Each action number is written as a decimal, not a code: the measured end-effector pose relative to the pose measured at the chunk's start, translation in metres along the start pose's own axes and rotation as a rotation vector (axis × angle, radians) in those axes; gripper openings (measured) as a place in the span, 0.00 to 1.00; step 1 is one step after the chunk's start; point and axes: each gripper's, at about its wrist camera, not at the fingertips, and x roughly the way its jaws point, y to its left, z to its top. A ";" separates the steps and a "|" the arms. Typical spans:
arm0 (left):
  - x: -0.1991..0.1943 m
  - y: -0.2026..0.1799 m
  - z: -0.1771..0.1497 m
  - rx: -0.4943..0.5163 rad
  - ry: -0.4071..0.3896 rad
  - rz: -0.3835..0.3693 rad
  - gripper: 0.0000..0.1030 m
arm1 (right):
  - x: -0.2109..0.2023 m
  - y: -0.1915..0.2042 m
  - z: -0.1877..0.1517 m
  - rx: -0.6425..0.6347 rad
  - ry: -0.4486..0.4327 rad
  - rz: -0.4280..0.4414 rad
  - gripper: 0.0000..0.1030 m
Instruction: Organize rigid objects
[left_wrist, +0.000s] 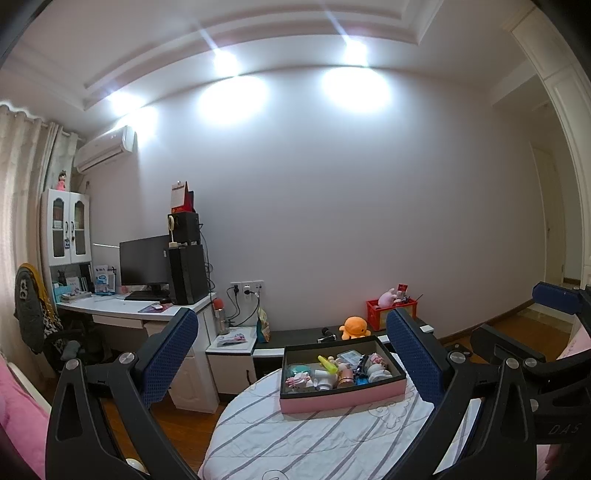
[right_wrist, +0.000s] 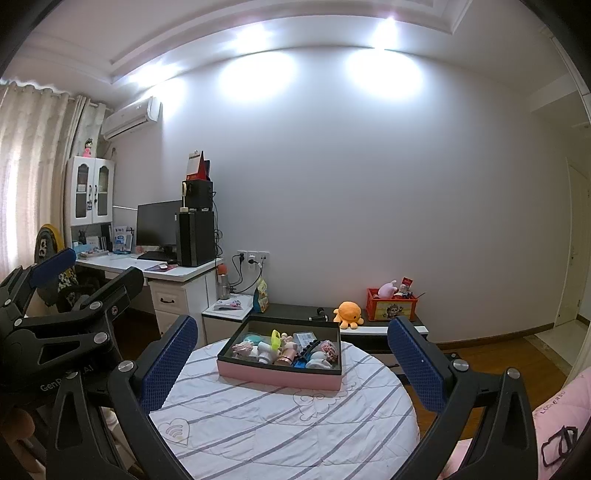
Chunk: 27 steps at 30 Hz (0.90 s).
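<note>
left tool (left_wrist: 291, 350) spread, empty | right tool (right_wrist: 291, 354) spread, empty | both hover short of pink box (right_wrist: 280, 376) on round counter (right_wrist: 295, 424) | small items (right_wrist: 284, 350) jumbled inside box | stage unclear: pre-sort or already gathered | no grasp in hand

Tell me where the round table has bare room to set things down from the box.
The striped cloth lies bare on the near side of the pink box, between both open grippers, and on a strip to the box's left. The box interior is crowded with small items. Little cloth shows behind the box.
</note>
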 end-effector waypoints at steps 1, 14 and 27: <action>0.000 0.000 0.000 -0.001 -0.002 0.000 1.00 | 0.000 0.000 0.000 0.000 0.000 0.001 1.00; 0.002 0.002 0.002 -0.015 -0.001 -0.001 1.00 | -0.002 0.004 0.002 -0.001 -0.011 -0.003 1.00; 0.008 0.000 0.003 -0.054 -0.003 0.016 1.00 | -0.011 0.008 0.004 0.042 -0.072 -0.087 1.00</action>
